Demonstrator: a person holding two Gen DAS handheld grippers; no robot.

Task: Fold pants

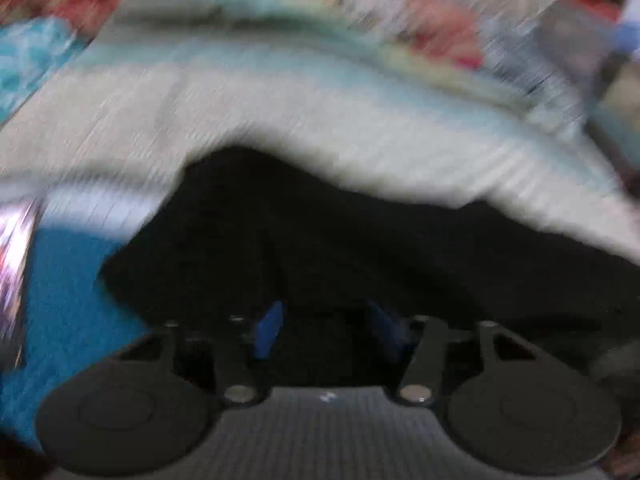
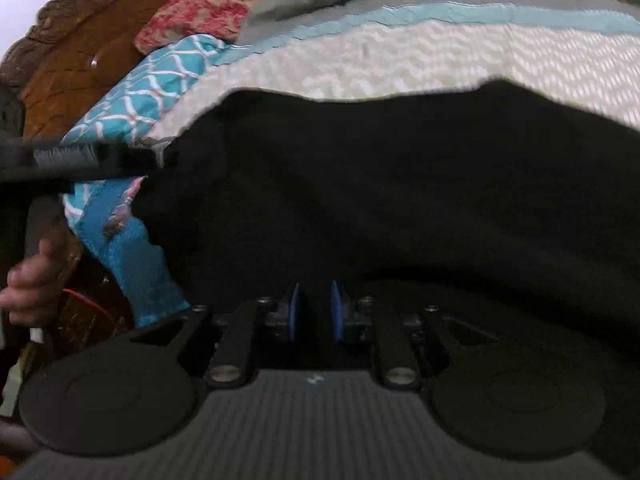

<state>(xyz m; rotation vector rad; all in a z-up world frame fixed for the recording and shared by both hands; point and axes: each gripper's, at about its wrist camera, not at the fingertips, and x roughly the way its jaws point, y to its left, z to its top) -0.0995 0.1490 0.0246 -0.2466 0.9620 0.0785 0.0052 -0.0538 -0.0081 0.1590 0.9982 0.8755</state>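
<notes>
The black pants [image 2: 400,200] lie spread on a bed, over a cream quilt [image 2: 400,60] with a woven zigzag texture and teal and grey bands along its far side. In the right wrist view the dark cloth fills most of the picture, its far edge running wavy against the quilt. The right tongs [image 2: 316,312] hang low over the pants with their blue pads [image 2: 295,312] set narrowly apart; only black cloth shows in the slit between them, and I cannot tell whether they pinch any of it.

To the left of the pants sits a teal cloth [image 2: 132,240] with a white lattice print, and beyond it a red floral quilt [image 2: 208,4] and a carved wooden headboard [image 2: 80,52]. At the left edge a hand [image 2: 28,284] grips a handle, and a dark bar, probably the left tool, reaches across to the pants' left edge.

The left wrist view is heavily blurred. The left tongs [image 1: 326,328] point down at the pants [image 1: 320,240], their blue pads [image 1: 270,328] moderately apart with dark cloth seen behind the gap; no grip is visible. The cream quilt [image 1: 200,120] lies beyond, and teal cloth [image 1: 68,300] is at the left.
</notes>
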